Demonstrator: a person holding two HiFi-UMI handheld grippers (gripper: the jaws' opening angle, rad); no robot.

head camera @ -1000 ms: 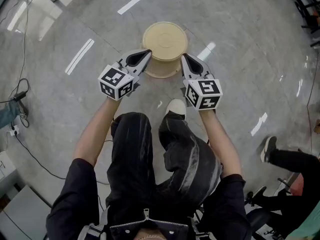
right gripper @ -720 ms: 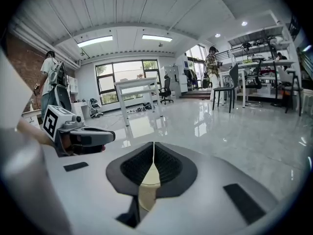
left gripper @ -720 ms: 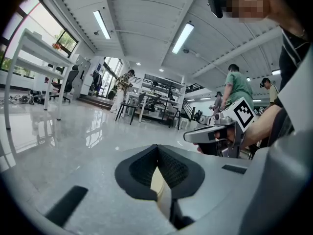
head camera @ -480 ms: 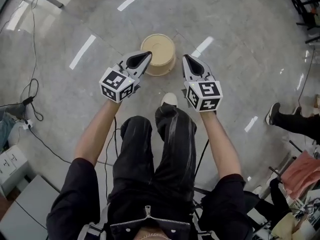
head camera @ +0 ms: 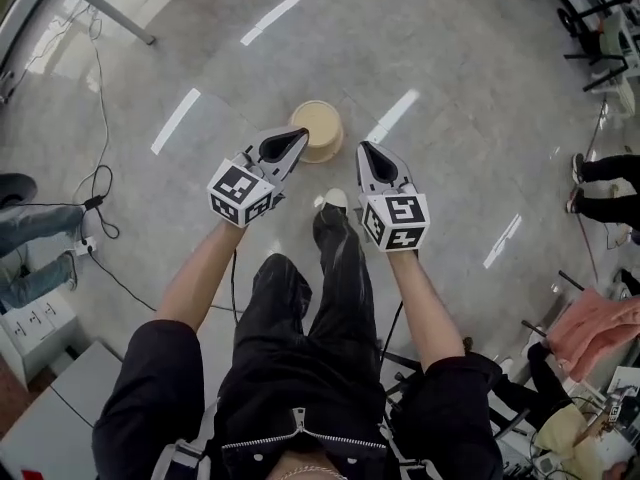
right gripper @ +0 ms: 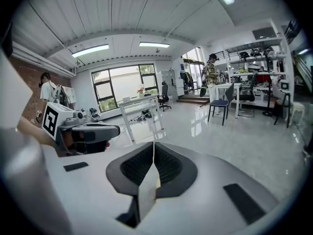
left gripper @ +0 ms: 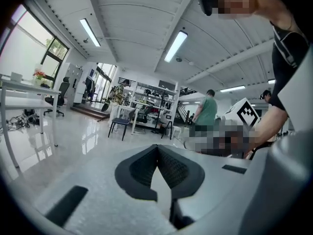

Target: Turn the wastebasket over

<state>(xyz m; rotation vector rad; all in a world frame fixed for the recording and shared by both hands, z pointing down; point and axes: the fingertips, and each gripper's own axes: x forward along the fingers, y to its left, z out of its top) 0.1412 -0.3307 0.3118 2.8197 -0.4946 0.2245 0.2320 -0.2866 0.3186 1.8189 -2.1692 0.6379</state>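
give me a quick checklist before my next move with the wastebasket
1. left tongs shut with nothing between them: ok
2. right tongs shut with nothing between them: ok
3. wastebasket stands on the floor, held by neither tongs: ok
4. wastebasket turned over: a flat closed face seems to point up, but from this height: cannot tell
5. shoe clear of the wastebasket, near it but apart: ok
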